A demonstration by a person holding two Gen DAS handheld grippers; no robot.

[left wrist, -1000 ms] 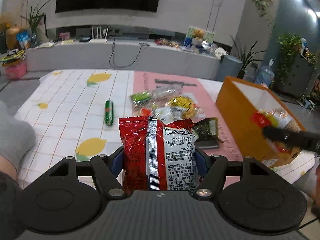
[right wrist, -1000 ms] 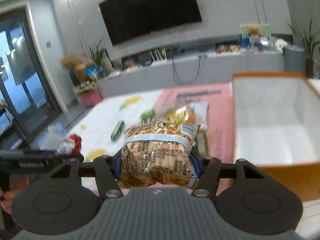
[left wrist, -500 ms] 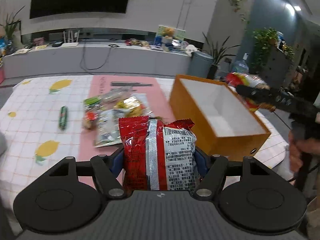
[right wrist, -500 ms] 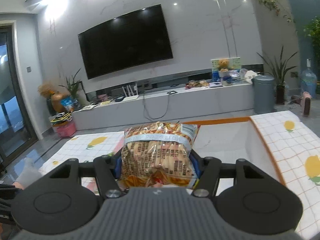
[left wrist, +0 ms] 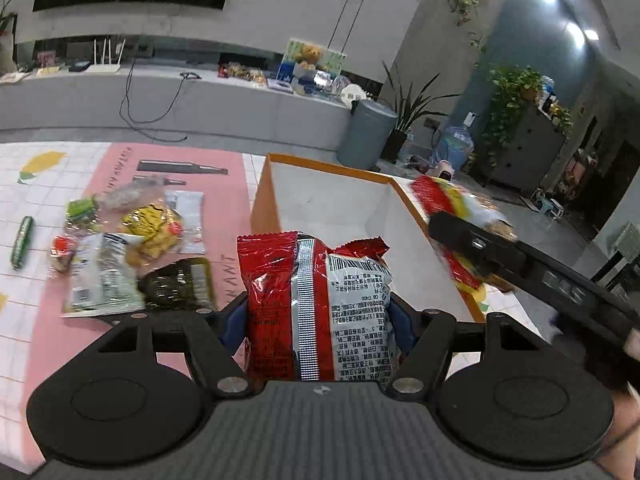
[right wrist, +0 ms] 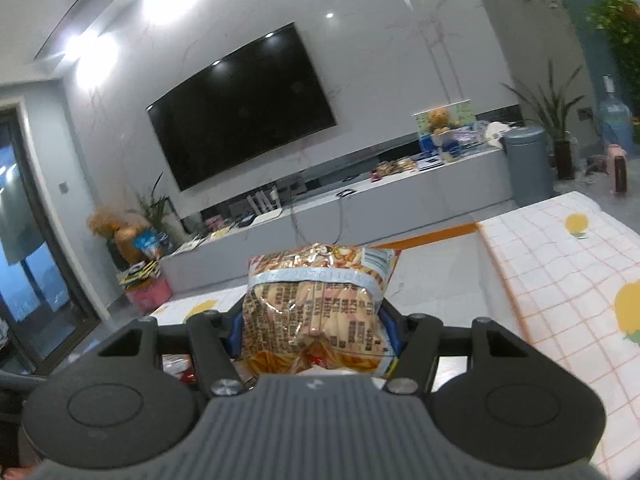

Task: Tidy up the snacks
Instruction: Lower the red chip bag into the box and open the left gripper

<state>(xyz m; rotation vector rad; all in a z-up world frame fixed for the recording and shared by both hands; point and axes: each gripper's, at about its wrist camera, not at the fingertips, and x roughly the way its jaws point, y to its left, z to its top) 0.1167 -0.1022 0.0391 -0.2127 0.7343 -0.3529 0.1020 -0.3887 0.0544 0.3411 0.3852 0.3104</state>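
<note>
My left gripper point(left wrist: 318, 316) is shut on a red and silver snack bag point(left wrist: 316, 304), held upright just in front of the near wall of an orange box with a white inside point(left wrist: 340, 208). My right gripper point(right wrist: 316, 328) is shut on a yellow-orange snack bag point(right wrist: 316, 304), and the same bag point(left wrist: 452, 208) shows blurred at the box's right rim in the left wrist view. The box's orange far rim point(right wrist: 436, 236) and pale inside lie beyond the right gripper. Several loose snack packets point(left wrist: 132, 248) lie on a pink mat point(left wrist: 116, 168) to the left of the box.
A green stick snack point(left wrist: 22, 242) lies alone on the white lemon-print tablecloth point(right wrist: 568, 280) at far left. Beyond the table stand a grey TV bench point(left wrist: 160, 100), a wall TV point(right wrist: 240, 108), a grey bin point(left wrist: 366, 132) and potted plants.
Both grippers swung to the right with their bags. The left one came from the loose snack pile up to the box; the right one tilted up above the box's right side.
</note>
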